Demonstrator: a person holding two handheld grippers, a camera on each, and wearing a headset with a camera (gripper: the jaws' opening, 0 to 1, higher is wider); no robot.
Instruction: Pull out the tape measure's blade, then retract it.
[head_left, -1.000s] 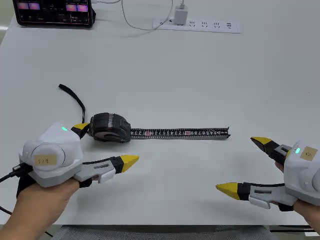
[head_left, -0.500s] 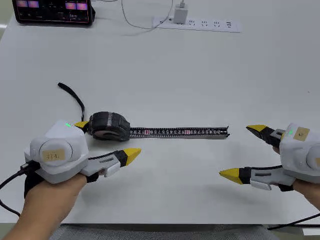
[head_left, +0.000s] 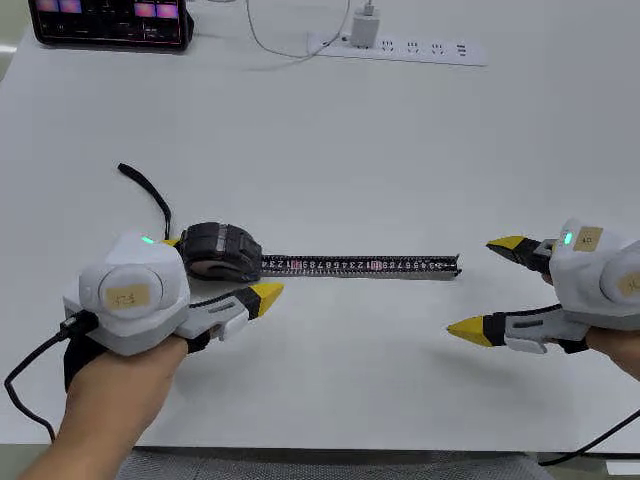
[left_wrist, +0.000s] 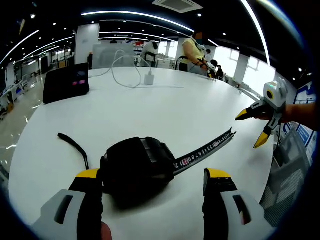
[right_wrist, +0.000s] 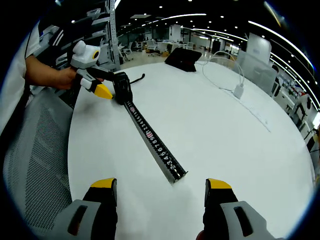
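Note:
The black tape measure case (head_left: 220, 252) lies on the white table with its blade (head_left: 360, 265) pulled out to the right, ending in a hook (head_left: 457, 265). My left gripper (head_left: 218, 268) is open and straddles the case, one yellow tip behind it and one in front. In the left gripper view the case (left_wrist: 137, 167) sits just ahead of and between the jaws of the left gripper (left_wrist: 152, 174). My right gripper (head_left: 487, 287) is open, just right of the hook and apart from it. In the right gripper view the blade (right_wrist: 152, 140) runs toward the right gripper (right_wrist: 161, 184), its end lying short of the jaws.
The tape's black wrist strap (head_left: 145, 195) trails off to the back left. At the far edge stand a dark tablet (head_left: 110, 20) and a white power strip (head_left: 400, 48) with a charger (head_left: 362, 28) and cable. The table's front edge (head_left: 330, 448) runs close to both hands.
My right gripper has moved up to the level of the blade's hook. My left gripper has edged forward around the case. The tape and blade have not moved.

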